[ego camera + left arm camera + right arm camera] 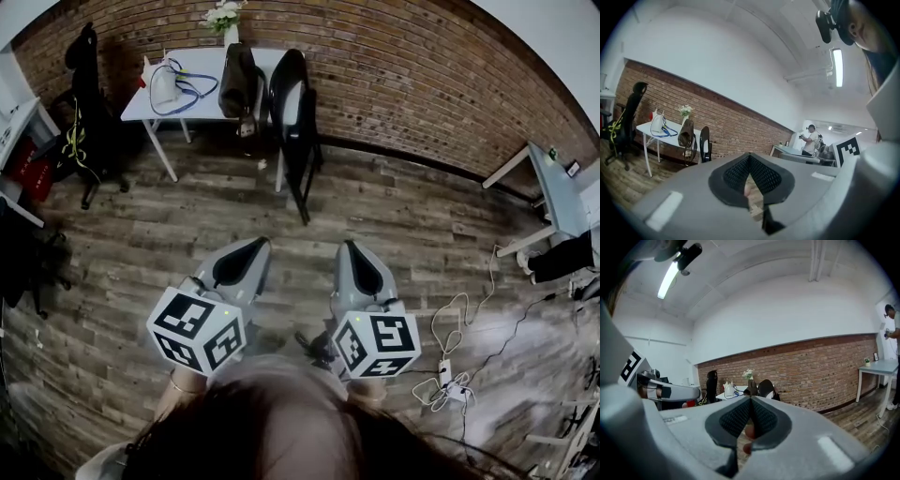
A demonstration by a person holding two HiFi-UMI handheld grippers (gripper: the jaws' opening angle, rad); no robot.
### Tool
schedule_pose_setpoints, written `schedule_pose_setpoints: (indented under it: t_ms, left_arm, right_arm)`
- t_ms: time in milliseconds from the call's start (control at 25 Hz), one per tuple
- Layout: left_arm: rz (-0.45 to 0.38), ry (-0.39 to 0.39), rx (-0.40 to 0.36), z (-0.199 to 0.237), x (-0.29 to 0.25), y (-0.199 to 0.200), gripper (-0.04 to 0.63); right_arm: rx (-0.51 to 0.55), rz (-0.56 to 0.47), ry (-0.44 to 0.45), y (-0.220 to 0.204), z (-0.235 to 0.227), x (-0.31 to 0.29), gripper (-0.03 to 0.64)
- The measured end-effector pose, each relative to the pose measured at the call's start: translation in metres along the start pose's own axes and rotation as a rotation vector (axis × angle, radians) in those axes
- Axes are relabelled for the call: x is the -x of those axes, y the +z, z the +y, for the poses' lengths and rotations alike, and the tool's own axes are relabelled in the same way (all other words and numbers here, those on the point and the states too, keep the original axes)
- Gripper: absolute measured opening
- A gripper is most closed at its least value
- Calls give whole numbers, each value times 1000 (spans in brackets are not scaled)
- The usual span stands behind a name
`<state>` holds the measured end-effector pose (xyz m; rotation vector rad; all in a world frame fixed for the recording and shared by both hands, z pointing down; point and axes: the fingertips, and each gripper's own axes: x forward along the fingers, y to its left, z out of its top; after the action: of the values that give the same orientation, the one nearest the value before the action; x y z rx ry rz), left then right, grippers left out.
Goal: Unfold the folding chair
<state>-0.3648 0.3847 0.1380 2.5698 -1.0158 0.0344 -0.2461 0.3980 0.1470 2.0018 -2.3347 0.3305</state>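
Head view shows left gripper (262,244) and right gripper (348,246) parallel (jaws together).

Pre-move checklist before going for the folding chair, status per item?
1. Folding chair located: ok. It is folded and stands beside the white table at the brick wall.
2. Left hand-held gripper empty: ok. Jaws together, nothing between them.
3. Right hand-held gripper empty: ok. Jaws together, nothing between them.
4. Jaws open for a grasp: not ok. Both are shut.
5. Chair within reach: not ok. It stands well across the wood floor.
6. Floor cables off the path: ok. They lie to the right of the straight line to the chair.
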Motion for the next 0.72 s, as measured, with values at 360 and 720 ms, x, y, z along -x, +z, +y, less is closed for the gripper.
schedule_pose_setpoints:
  t_ms: [360,720]
  left_arm:
    - [29,-10,18,20,-10,0,0]
    - [56,3,10,45,-53,6,0]
  right_arm:
    - [-35,3,-12,-2,-1,-20,-6]
    - [-77,-2,13,-1,-19,-67,-6]
